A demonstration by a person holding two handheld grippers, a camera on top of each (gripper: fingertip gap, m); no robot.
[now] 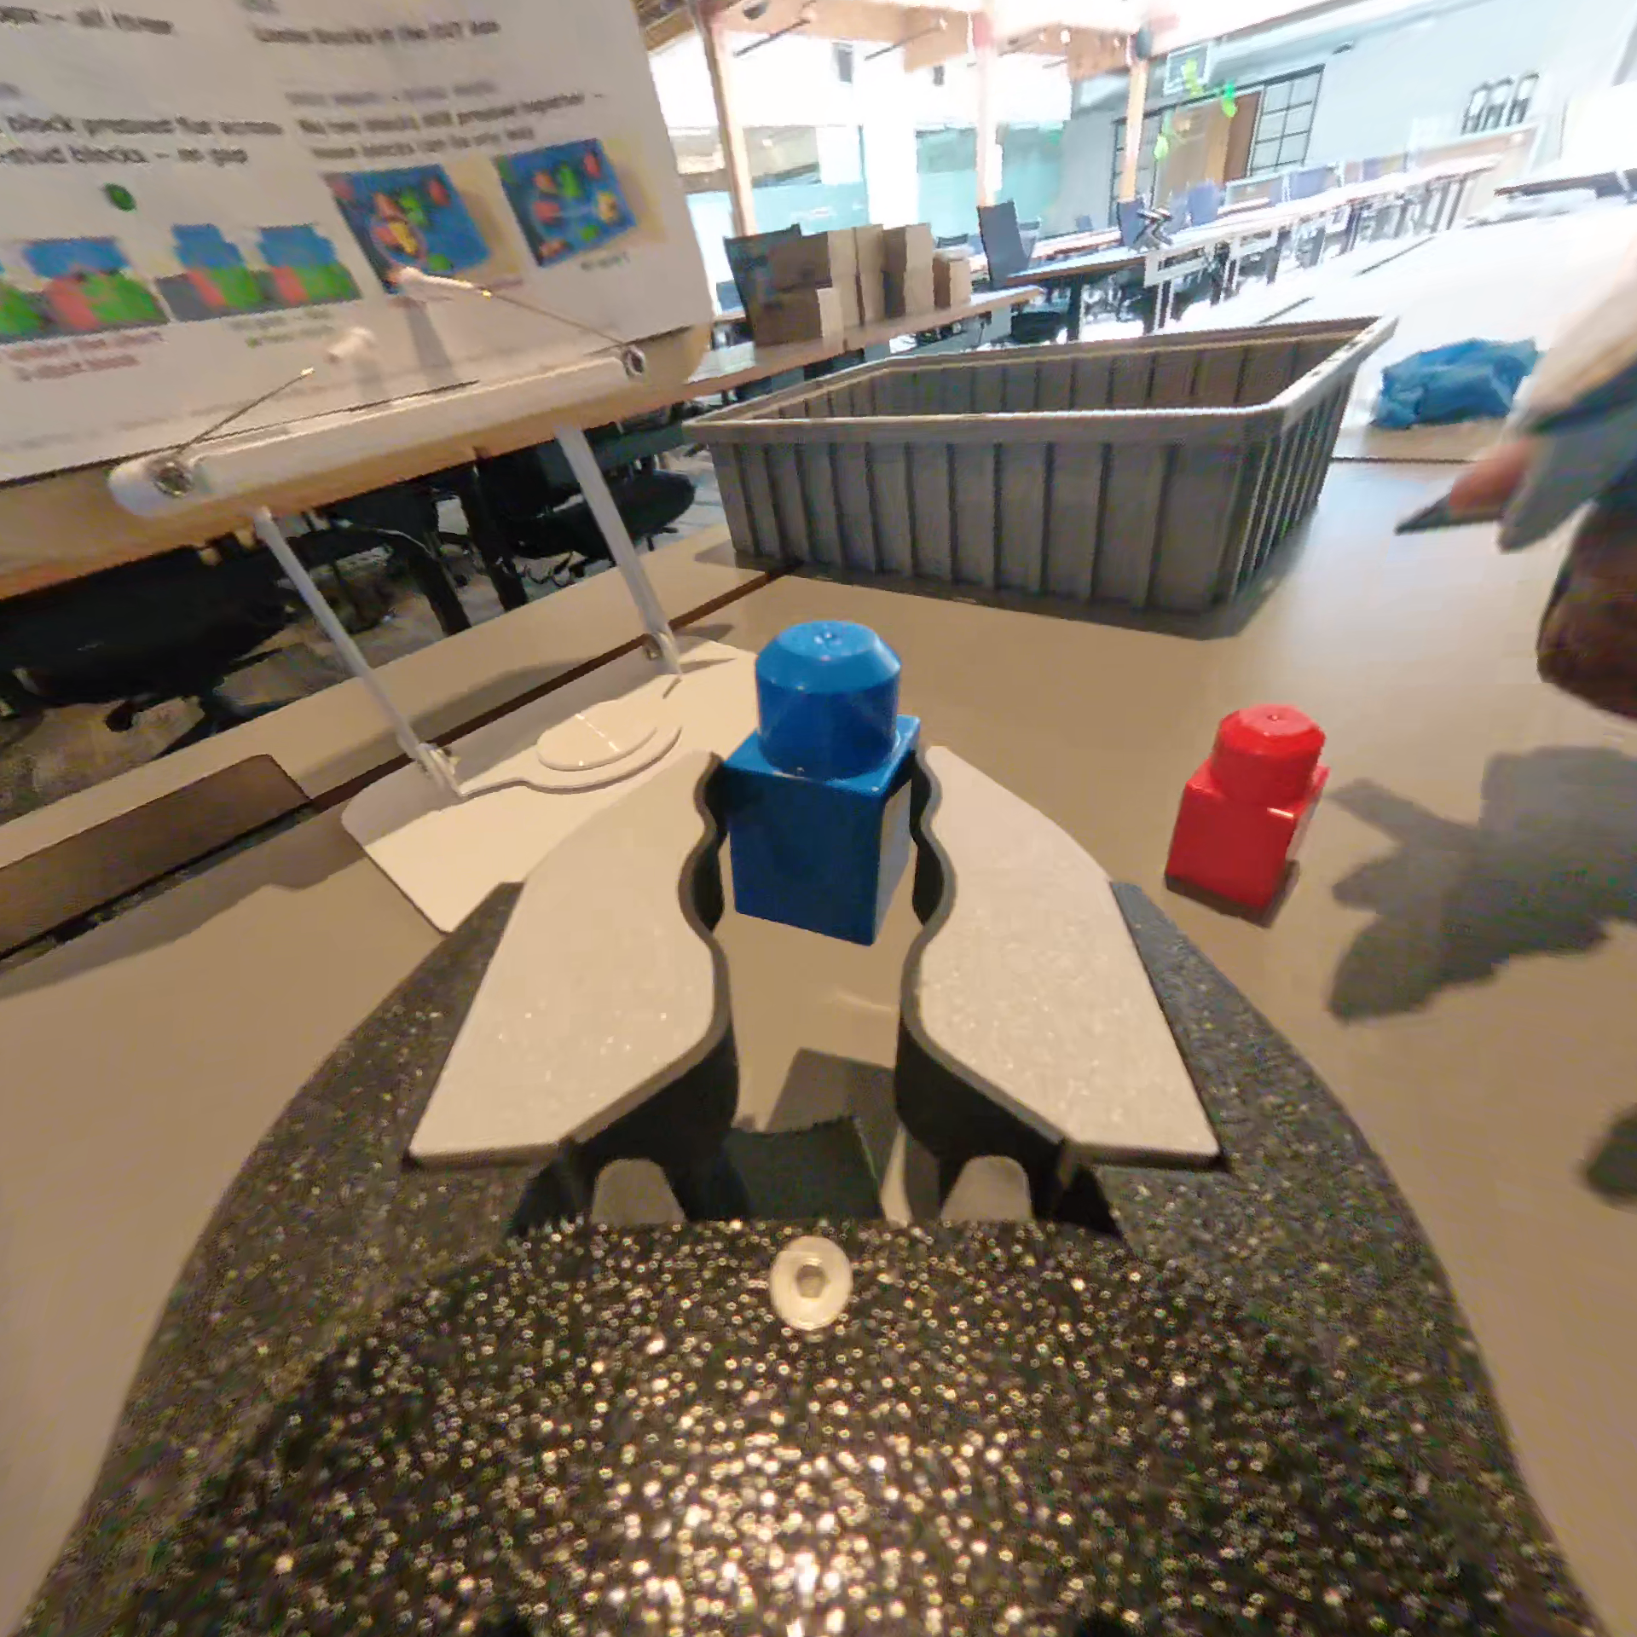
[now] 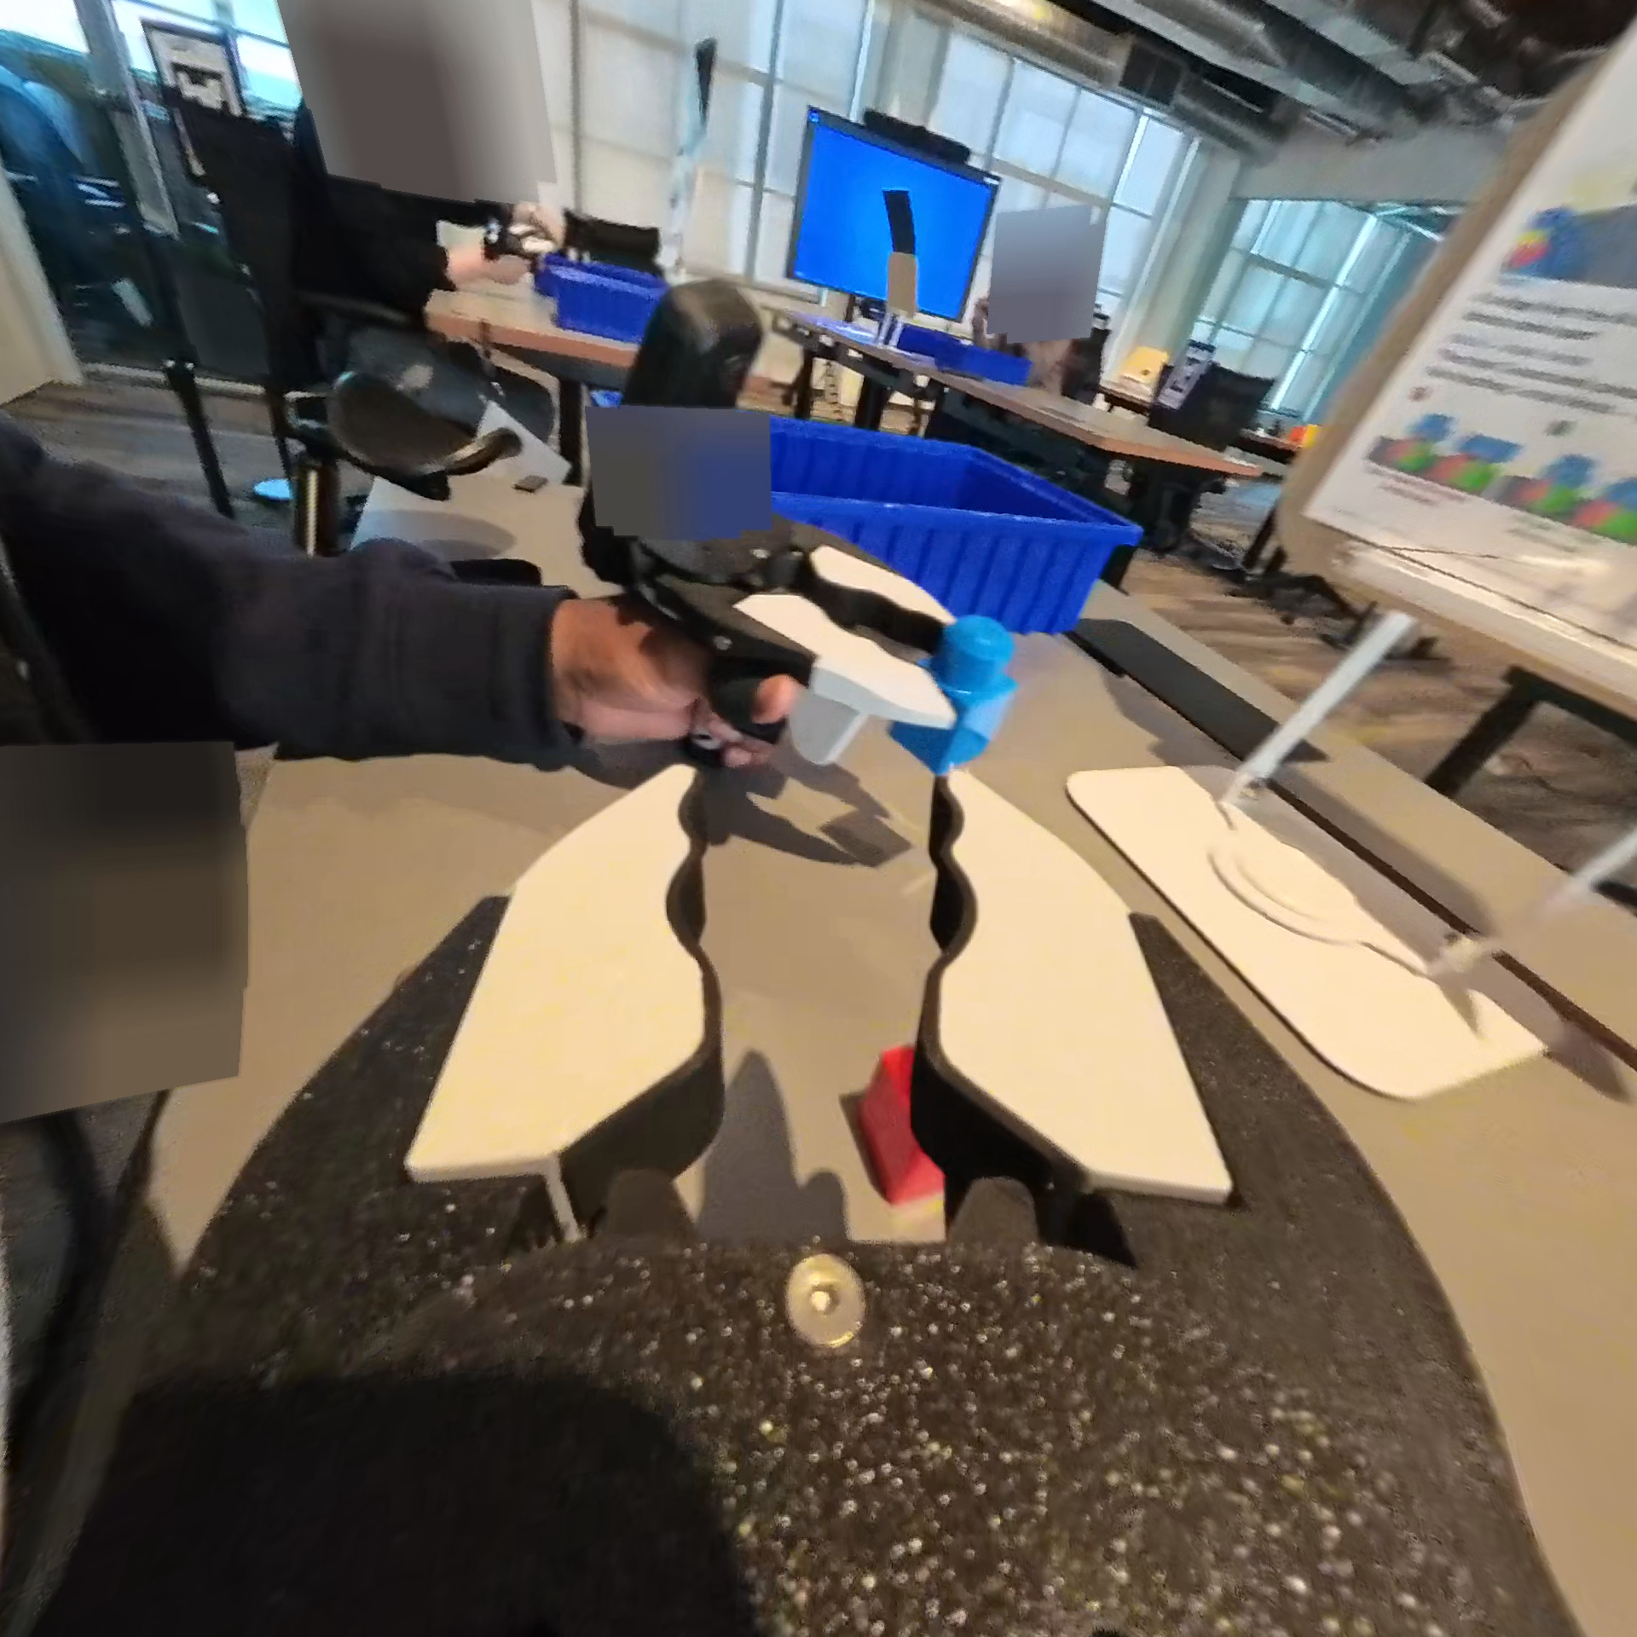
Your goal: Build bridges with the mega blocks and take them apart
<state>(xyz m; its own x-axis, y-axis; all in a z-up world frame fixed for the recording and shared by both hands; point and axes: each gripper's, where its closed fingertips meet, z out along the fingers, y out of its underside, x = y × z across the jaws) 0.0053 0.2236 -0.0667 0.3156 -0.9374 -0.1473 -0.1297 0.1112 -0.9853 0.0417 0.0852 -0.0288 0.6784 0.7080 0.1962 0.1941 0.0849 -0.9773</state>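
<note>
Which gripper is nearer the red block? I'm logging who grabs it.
Right. The right gripper hovers open directly over the red block; the left gripper holds the blue block off to its side.

The grey table [image 1: 1019,673] carries a red block [image 1: 1245,815], a grey bin [image 1: 1027,496] and a white stand base [image 2: 1284,921].

Open-plan office/lab floor set up for data collection. Long rows of desks [image 1: 1178,239] with office chairs [image 1: 1005,235] run off at 1 o'clock in left wrist view, cardboard boxes [image 1: 850,283] stacked at 12. Right wrist view: big monitor [image 2: 895,221] at 12, blue bins [image 2: 948,523] on worktables, seated people at other stations at 10–11, full-height windows [image 2: 1063,177] behind, exposed ceiling ducting [image 2: 1311,53]. Grey tote [image 1: 1045,478] and instruction board on a stand [image 1: 354,221] on this table [image 1: 221,1107].
</note>
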